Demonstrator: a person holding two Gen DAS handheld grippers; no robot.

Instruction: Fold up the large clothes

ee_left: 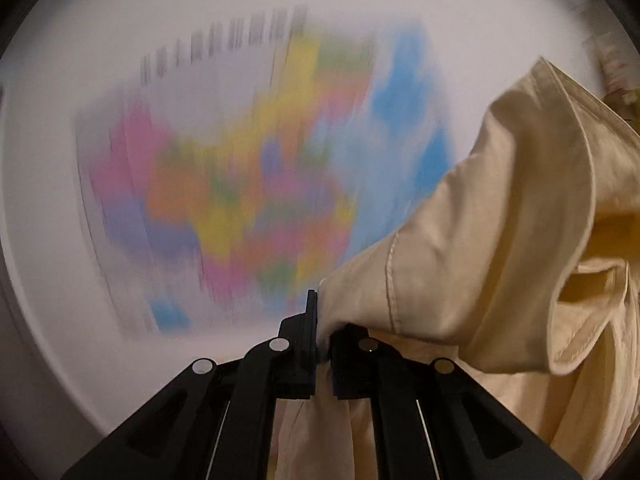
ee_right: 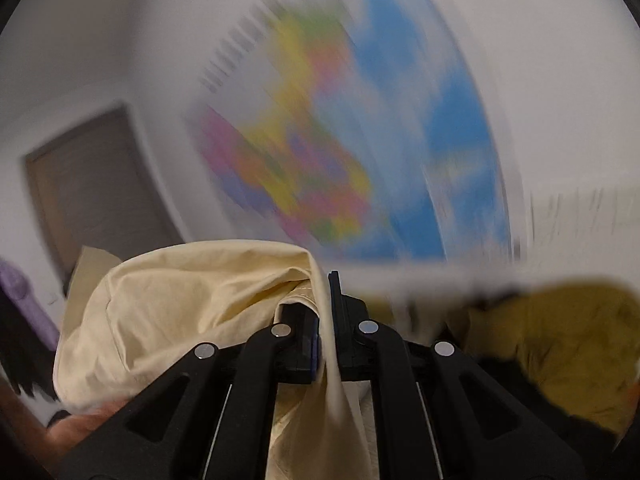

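Note:
A pale yellow garment point(ee_left: 500, 240) hangs in the air, held by both grippers. My left gripper point(ee_left: 322, 320) is shut on a seamed edge of it; the cloth billows up and to the right and drapes down between the arms. In the right wrist view my right gripper point(ee_right: 326, 308) is shut on another edge of the same garment point(ee_right: 180, 296), which bunches to the left and hangs down below the fingers. Both views are blurred by motion.
A colourful wall map point(ee_left: 256, 168) hangs on the white wall ahead; it also shows in the right wrist view point(ee_right: 340, 152). A brown door point(ee_right: 96, 188) is at the left. A mustard-yellow cloth point(ee_right: 560, 340) lies at the right. A purple object point(ee_right: 28, 300) is at the far left.

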